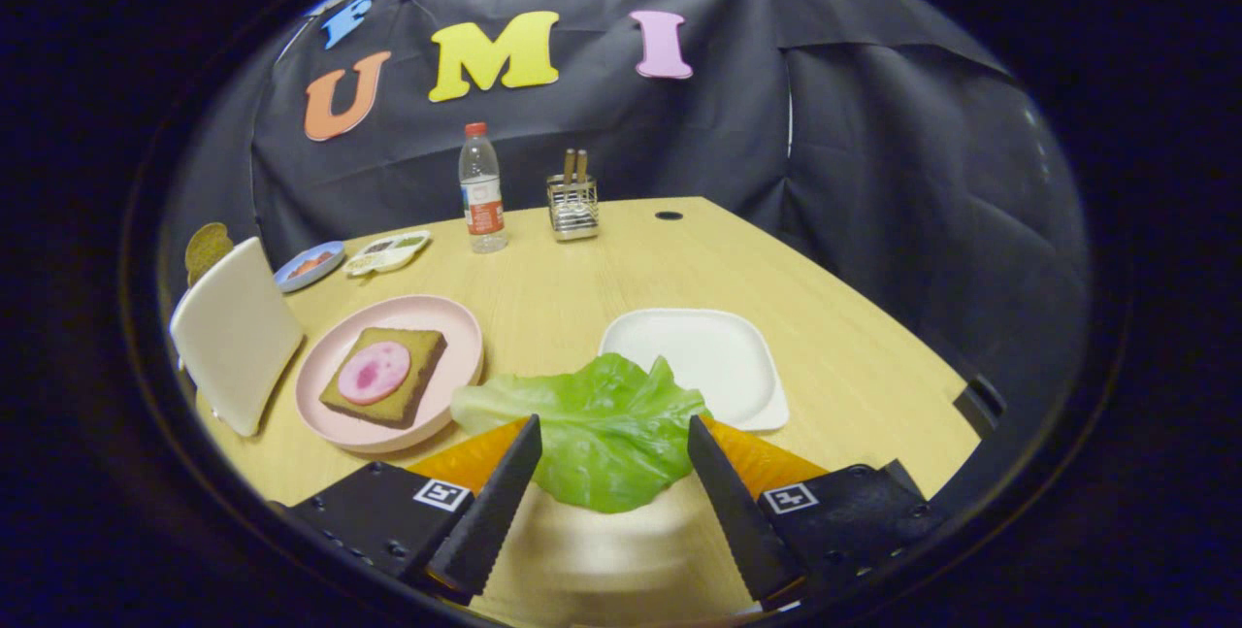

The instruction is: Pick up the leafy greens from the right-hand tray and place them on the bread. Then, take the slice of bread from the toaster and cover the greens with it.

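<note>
Wooden table (854, 356) with the pink plate (456, 317) of bread (408, 395) at ten o'clock of the gripper (613, 473), whose fingers grasp the leafy greens (602, 424) between them; the leaf should, in my judgement, be carried level over the bread before release.

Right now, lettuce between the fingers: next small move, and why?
Probably carry it left toward the pink plate. The lettuce leaf sits between the spread fingers of the gripper, already off the white tray; grip contact unclear. The bread with its ham slice lies uncovered.
</note>
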`<action>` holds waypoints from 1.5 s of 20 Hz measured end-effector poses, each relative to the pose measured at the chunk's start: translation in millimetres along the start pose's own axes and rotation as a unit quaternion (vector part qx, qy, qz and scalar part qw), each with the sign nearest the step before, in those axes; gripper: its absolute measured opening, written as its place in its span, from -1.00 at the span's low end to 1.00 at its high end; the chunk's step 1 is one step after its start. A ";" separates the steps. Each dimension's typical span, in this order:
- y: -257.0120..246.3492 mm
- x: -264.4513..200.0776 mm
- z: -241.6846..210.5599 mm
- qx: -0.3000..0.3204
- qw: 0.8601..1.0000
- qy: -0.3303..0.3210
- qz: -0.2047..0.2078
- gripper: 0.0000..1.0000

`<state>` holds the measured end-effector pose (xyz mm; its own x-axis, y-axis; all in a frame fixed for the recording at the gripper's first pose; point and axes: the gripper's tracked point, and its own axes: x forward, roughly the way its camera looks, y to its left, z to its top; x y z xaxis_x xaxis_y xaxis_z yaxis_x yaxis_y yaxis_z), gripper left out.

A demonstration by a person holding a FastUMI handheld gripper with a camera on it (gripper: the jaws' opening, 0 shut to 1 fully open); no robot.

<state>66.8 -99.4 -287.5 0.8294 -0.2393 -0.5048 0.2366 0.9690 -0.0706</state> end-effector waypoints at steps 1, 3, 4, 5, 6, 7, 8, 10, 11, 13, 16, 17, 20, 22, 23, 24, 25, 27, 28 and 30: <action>0.2 3.5 -6.0 -0.002 1.000 0.007 -0.002 0.86; 0.0 10.1 -15.8 -0.005 1.000 0.022 -0.006 0.85; -1.3 14.7 -18.9 -0.002 1.000 0.030 -0.006 0.85; 0.0 15.1 -18.5 -0.001 1.000 0.029 -0.005 0.86; 1.1 16.8 -16.5 -0.002 1.000 0.024 -0.004 0.87; 3.7 18.5 -18.4 -0.003 1.000 0.027 0.004 0.65; 4.7 19.0 -18.4 0.000 1.000 0.027 0.006 0.44; 10.0 21.3 -17.4 0.005 0.999 0.030 0.018 -0.32; 12.0 24.0 -18.8 0.005 0.999 0.029 0.021 -0.86; 10.8 18.8 -16.8 -0.004 0.999 0.029 0.021 -0.98; 14.6 -1.2 2.8 -0.019 1.000 -0.003 0.021 -0.99; 18.7 -9.3 12.2 -0.024 0.999 -0.020 0.023 -0.99; 29.5 -32.0 43.9 -0.028 0.998 -0.055 0.032 -0.99; 41.0 -44.0 62.2 -0.031 0.996 -0.073 0.038 -0.99; 48.3 -47.7 72.2 -0.032 0.995 -0.083 0.043 -0.99; 58.4 -50.8 79.4 -0.038 0.994 -0.089 0.048 -0.99; 68.4 -52.2 84.2 -0.043 0.993 -0.094 0.054 -0.99; 93.9 -53.5 90.1 -0.056 0.991 -0.100 0.070 -0.99; 108.8 -53.4 91.0 -0.062 0.990 -0.101 0.079 -0.99; 138.4 -48.4 86.4 -0.075 0.988 -0.098 0.098 -0.99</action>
<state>103.1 41.0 -198.5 0.9370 -0.0398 -0.3470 -0.0028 0.9926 -0.1215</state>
